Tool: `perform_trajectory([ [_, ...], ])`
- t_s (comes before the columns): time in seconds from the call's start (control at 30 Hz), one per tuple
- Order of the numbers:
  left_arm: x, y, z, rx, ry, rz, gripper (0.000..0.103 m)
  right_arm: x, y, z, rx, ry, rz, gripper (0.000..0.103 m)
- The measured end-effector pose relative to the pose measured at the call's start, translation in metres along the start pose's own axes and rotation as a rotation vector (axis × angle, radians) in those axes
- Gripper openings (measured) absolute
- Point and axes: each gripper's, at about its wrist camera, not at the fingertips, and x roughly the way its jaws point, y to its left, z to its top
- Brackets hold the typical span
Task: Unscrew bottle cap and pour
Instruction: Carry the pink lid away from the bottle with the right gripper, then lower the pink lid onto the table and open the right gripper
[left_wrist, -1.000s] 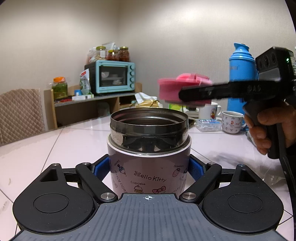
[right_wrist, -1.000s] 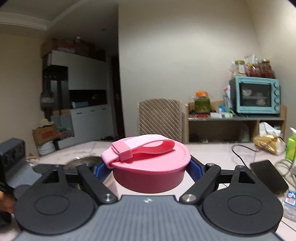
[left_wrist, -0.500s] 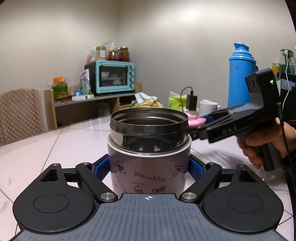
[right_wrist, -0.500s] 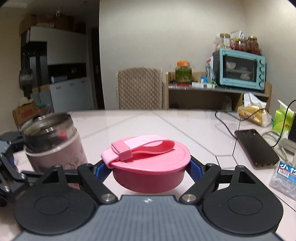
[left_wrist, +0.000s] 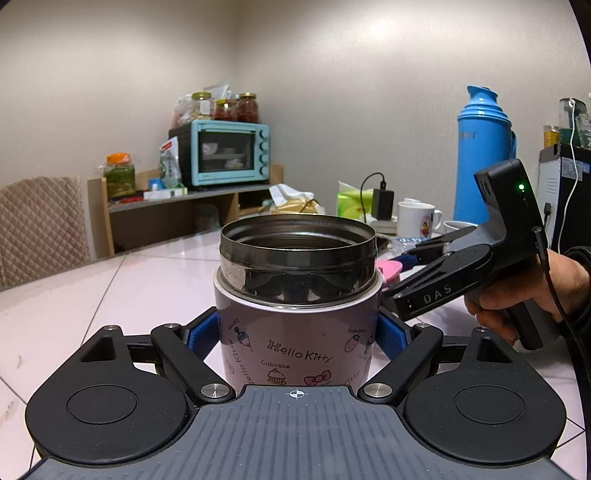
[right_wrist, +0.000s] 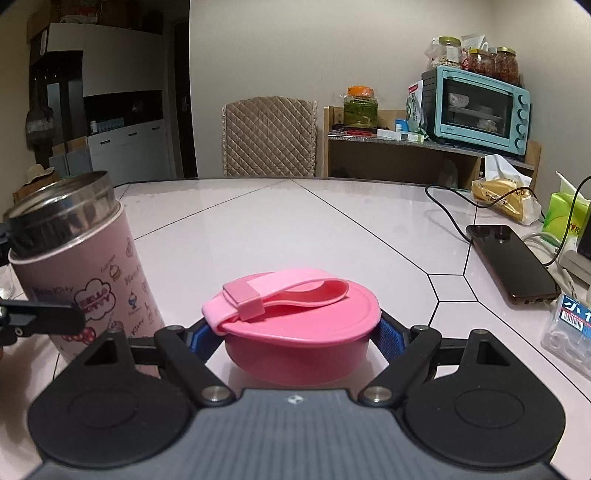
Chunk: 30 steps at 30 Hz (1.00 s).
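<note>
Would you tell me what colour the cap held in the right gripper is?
Pink, with a lighter pink strap across the cap; the right wrist view shows it best.

Two close gripper-mounted fisheye views, angled slightly down over the table (right_wrist: 295, 221) — both share the pink flask (left_wrist: 299, 332), teal oven (right_wrist: 480, 107).

Your left hand-held gripper (left_wrist: 297, 332) shows black linkages, silver screws, blue pads; your right hand-held gripper (left_wrist: 410, 258) reads "DAS", green light, black cable, dark sleeve (left_wrist: 578, 254)

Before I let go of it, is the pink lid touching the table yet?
Cannot tell. In the right wrist view the pink lid sits clamped in the right gripper low over the table, but its underside is hidden behind the gripper body.
</note>
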Motion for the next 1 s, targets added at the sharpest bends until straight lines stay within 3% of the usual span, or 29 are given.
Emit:
perform_trajectory([
  [0.8, 0.000, 0.000, 0.000, 0.000, 0.000, 0.000, 0.090, 0.010, 0.000, -0.010, -0.012, 0.069, -0.012, 0.086],
  [1.0, 0.000, 0.000, 0.000, 0.000, 0.000, 0.000, 0.090, 0.011, 0.001, -0.010, -0.019, 0.078, -0.019, 0.092],
])
